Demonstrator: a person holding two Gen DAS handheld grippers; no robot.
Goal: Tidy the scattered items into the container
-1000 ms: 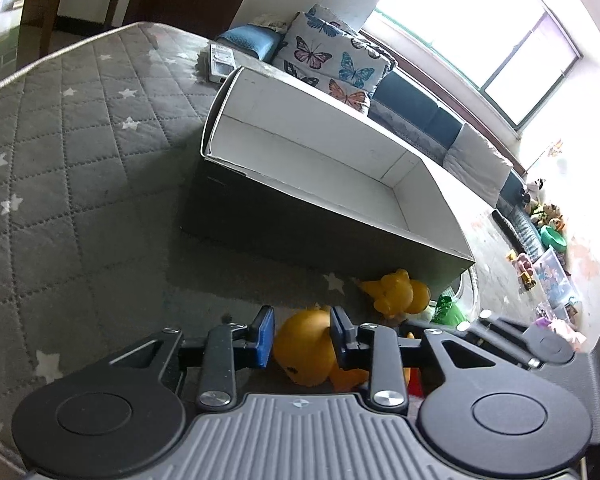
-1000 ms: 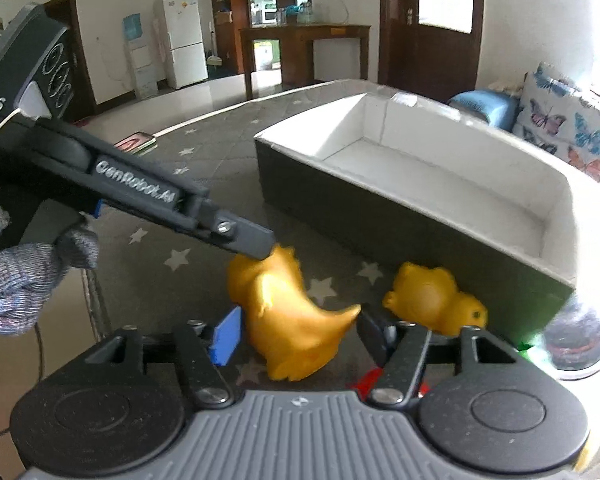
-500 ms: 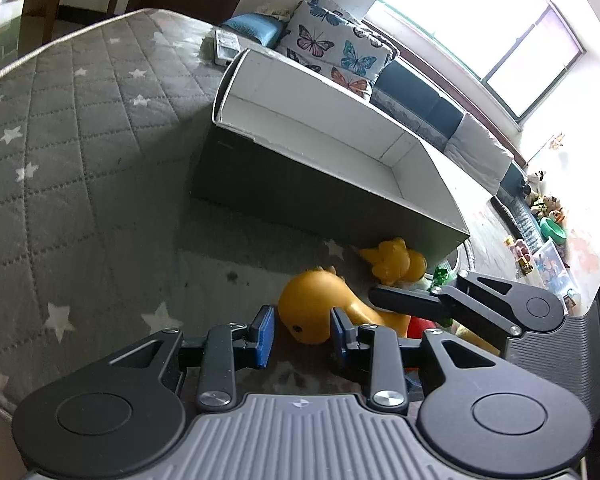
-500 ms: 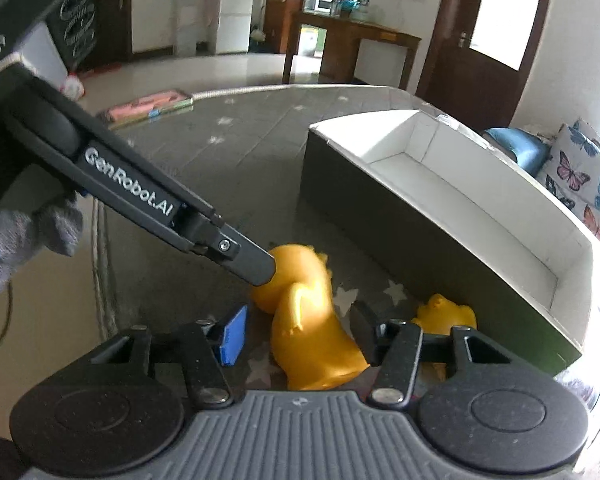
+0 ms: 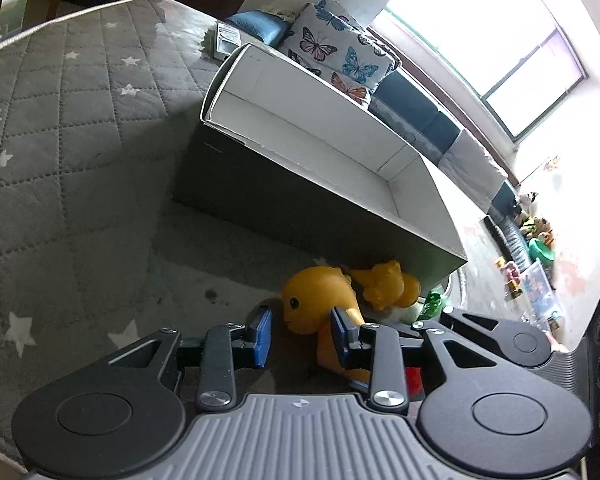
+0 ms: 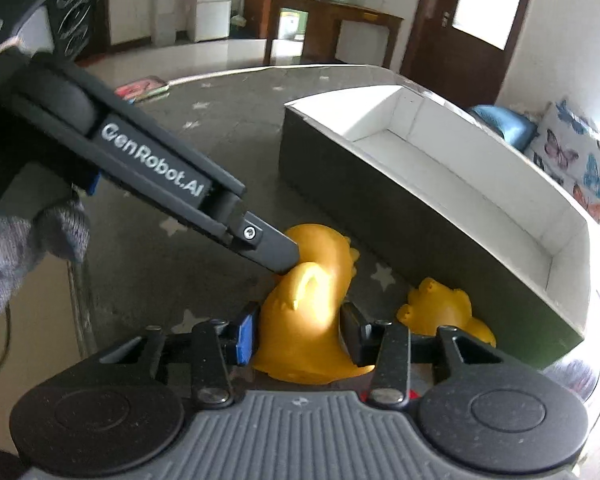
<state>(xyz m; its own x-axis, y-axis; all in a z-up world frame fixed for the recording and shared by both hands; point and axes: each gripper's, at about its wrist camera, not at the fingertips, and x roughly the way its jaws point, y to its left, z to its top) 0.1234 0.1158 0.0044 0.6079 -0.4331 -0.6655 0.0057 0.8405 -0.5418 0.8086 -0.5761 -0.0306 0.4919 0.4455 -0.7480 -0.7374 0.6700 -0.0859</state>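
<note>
Fingers of the right gripper (image 6: 298,334) are closing, with the big yellow toy (image 6: 308,320) squeezed between them. Left gripper (image 5: 300,334) is opening, its fingers beside the toy's head, near the box (image 5: 300,196).

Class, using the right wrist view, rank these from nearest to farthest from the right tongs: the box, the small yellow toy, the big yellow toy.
1. Big yellow toy, between the tongs.
2. Small yellow toy, to the right.
3. Box, behind both.
</note>
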